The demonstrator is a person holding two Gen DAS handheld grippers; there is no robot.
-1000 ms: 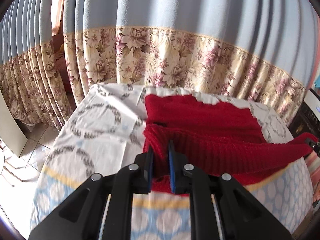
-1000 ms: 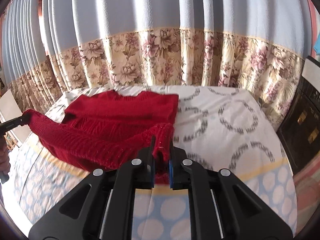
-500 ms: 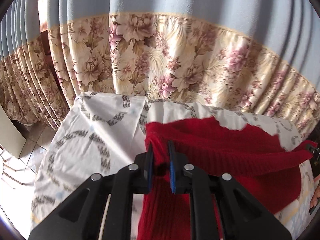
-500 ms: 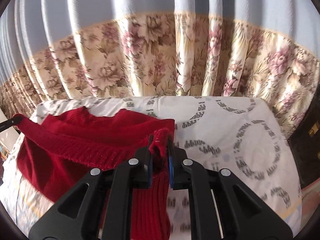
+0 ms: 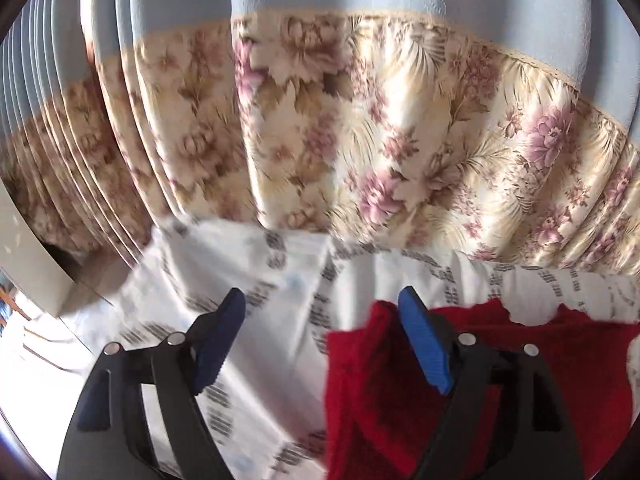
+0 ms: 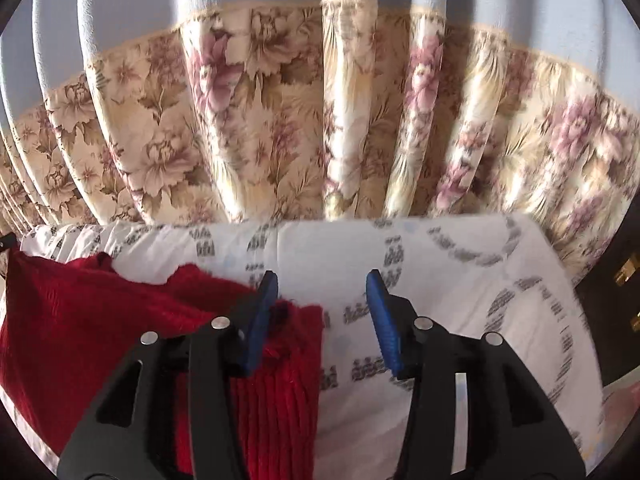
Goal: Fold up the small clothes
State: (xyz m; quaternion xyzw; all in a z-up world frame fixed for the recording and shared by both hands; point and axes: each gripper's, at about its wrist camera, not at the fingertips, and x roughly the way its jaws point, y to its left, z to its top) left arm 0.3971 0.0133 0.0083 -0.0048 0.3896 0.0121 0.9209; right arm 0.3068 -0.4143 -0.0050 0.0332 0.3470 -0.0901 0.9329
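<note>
A red knitted sweater [image 5: 380, 380] lies folded on a white patterned bedsheet [image 5: 272, 304]. In the left wrist view my left gripper [image 5: 320, 336] is open, over the sweater's left edge; its right blue pad [image 5: 420, 344] rests against the red knit. In the right wrist view the sweater [image 6: 80, 332] fills the lower left. My right gripper [image 6: 322, 316] is open over the sweater's right edge on the sheet [image 6: 460, 280], with its left pad [image 6: 260, 316] touching the knit.
A blue curtain with a floral lower band [image 5: 360, 140] hangs just behind the far edge of the bed, also in the right wrist view [image 6: 320, 132]. A dark cabinet [image 6: 616, 300] stands at the right. Floor shows at the left [image 5: 24, 332].
Both grippers carried the sweater's near edge forward over its far part, then opened and let it go. The sweater now lies doubled over on the sheet.
</note>
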